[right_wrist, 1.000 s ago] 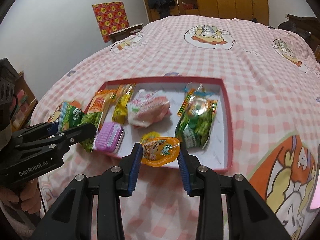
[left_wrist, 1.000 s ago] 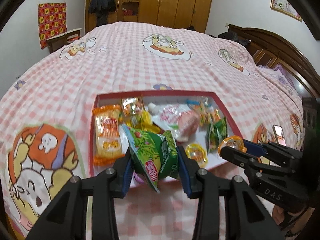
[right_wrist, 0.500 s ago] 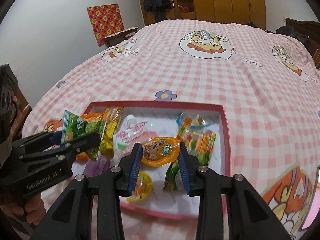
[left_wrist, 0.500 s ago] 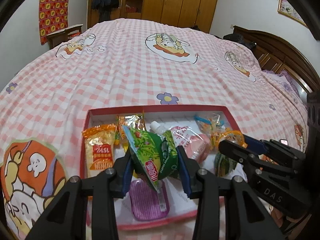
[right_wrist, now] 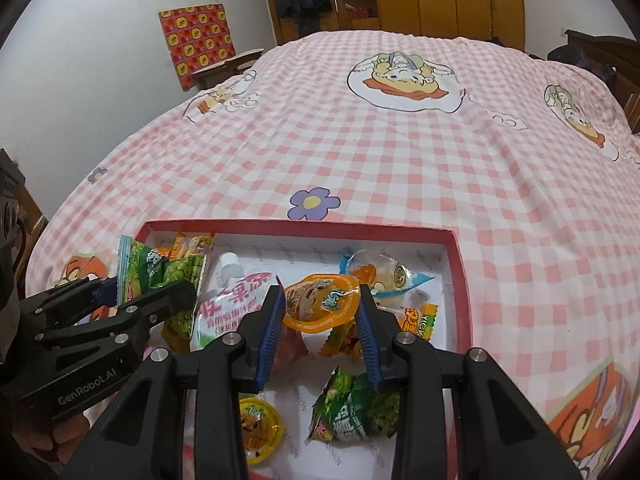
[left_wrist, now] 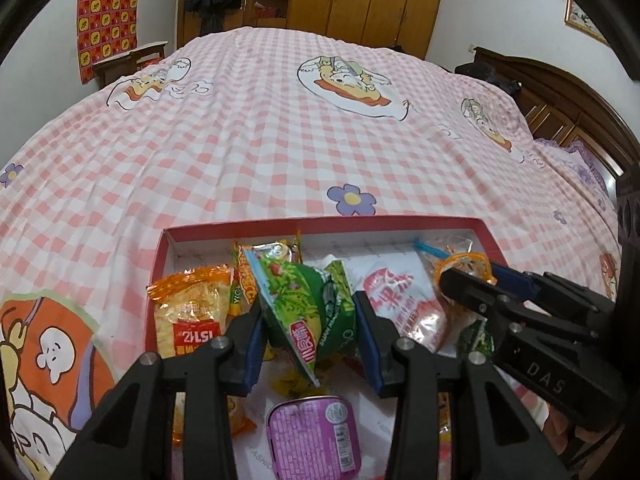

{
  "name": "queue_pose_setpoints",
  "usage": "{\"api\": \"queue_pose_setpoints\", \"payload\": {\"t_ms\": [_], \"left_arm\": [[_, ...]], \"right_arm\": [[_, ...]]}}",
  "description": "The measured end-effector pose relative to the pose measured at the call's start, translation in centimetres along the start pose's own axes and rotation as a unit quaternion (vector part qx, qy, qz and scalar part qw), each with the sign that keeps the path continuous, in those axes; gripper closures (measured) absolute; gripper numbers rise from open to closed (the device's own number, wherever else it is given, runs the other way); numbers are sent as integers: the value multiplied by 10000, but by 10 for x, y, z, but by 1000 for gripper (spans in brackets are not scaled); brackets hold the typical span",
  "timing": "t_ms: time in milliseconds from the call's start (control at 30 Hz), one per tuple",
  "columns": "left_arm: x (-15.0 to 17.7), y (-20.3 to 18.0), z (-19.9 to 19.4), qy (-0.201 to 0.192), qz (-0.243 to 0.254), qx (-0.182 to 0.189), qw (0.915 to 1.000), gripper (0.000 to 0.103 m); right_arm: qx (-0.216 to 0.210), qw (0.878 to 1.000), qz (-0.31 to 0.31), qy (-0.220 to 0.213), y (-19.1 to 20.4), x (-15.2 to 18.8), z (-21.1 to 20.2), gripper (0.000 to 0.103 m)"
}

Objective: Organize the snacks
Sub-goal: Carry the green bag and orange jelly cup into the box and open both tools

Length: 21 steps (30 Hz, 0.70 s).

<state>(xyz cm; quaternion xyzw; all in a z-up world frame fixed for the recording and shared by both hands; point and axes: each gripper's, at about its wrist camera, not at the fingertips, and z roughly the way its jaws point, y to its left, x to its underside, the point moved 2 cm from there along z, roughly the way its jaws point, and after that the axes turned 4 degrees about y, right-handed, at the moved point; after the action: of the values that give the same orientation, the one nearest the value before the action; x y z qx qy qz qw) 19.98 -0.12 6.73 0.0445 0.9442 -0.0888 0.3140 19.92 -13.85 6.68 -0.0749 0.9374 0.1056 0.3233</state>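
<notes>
A red-rimmed tray (left_wrist: 320, 222) with a white floor lies on the bed and holds several snacks; it also shows in the right wrist view (right_wrist: 460, 280). My left gripper (left_wrist: 310, 340) is shut on a green snack bag (left_wrist: 304, 312) and holds it over the tray's left-middle. It also shows in the right wrist view (right_wrist: 160, 280). My right gripper (right_wrist: 320, 320) is shut on an orange jelly cup (right_wrist: 320, 302) over the tray's middle; the cup shows at the right in the left wrist view (left_wrist: 466, 264).
In the tray lie a yellow noodle pack (left_wrist: 192, 312), a white-and-pink pouch (right_wrist: 232, 300), a purple tub (left_wrist: 312, 436), a second green bag (right_wrist: 356, 408), a yellow jelly cup (right_wrist: 260, 428) and small candies (right_wrist: 384, 276). The pink checked bedspread (right_wrist: 360, 160) stretches beyond. Wardrobes stand at the back.
Both grippers have moved forward over the tray with their snacks still held; the tray now sits lower and closer in both views.
</notes>
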Motion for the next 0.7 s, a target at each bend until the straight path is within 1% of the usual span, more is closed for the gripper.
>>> {"api": "queue_pose_setpoints", "payload": {"t_ms": [200, 367, 400, 433, 467, 500, 533, 600, 700], "left_arm": [[0, -4, 1, -35, 117, -1, 9999, 61], [1, -8, -6, -107, 172, 52, 9998, 60], [1, -10, -9, -145, 211, 42, 9997, 58], [2, -11, -12, -184, 247, 39, 9995, 53], [3, -12, -15, -217, 263, 15, 9994, 51], [4, -12, -19, -252, 274, -8, 9993, 46], [6, -12, -24, -293, 282, -18, 9992, 42], [10, -11, -31, -331, 251, -22, 9991, 39], [17, -10, -41, -332, 171, -18, 9993, 36]], "right_arm": [[-16, 10000, 37, -6, -1, -2, 5, 66], [-110, 9999, 53, -63, -1, -3, 5, 65], [-125, 9999, 70, -70, -1, -3, 4, 63], [-140, 9998, 82, -81, -1, -3, 2, 57], [-160, 9998, 87, -114, -1, -2, 0, 54], [-163, 9997, 85, -146, 0, -1, -3, 53], [-136, 9997, 84, -193, 0, 0, -7, 52], [-154, 9996, 81, -231, 1, 2, -13, 51], [-237, 9992, 119, -284, 3, 8, -24, 49]]}}
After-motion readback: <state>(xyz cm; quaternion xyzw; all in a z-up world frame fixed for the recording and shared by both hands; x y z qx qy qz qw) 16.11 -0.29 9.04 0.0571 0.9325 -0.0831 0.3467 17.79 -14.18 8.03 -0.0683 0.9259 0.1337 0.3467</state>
